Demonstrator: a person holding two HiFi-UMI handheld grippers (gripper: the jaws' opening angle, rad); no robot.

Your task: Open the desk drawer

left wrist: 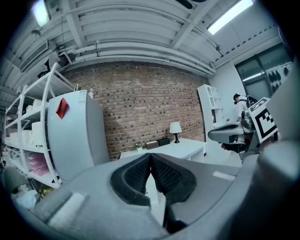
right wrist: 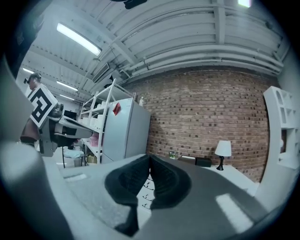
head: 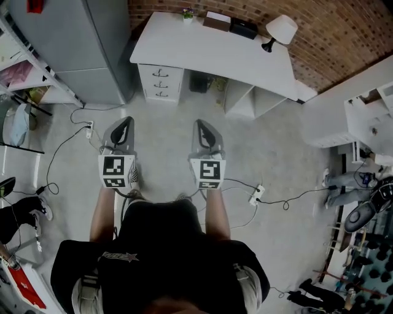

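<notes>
A: White desk at the top of the head view, backed against the brick wall. Drawers?
B: Three drawers, stacked in the pedestal at the desk's left end. Small dark handle on each. All fronts flush, all closed.
A: Left gripper?
B: Jaws pressed together, pads meeting at the tips, nothing between them. Tipped slightly downward, held out over the grey floor.
A: Right gripper?
B: Same, jaws closed tight on nothing. Held about level. In its own view the drawer handles show just below the closed tips, but far off.
A: Contact with the desk?
B: No. Both grippers are well apart from it, side by side in front of the person, with floor between them and the pedestal. The right one lines up roughly with the knee space, where a dark object stands under the desk.
A: Desk top?
B: Lamp with a white shade at the right end. Black box and brown box beside it along the wall. Small potted plant left of those.
A: Rest of scene?
B: Grey fridge just left of the desk, white shelf rack further left. Power strip and black cable on the floor to the right of the right gripper. Open shelf cubbies under the desk's right side.
</notes>
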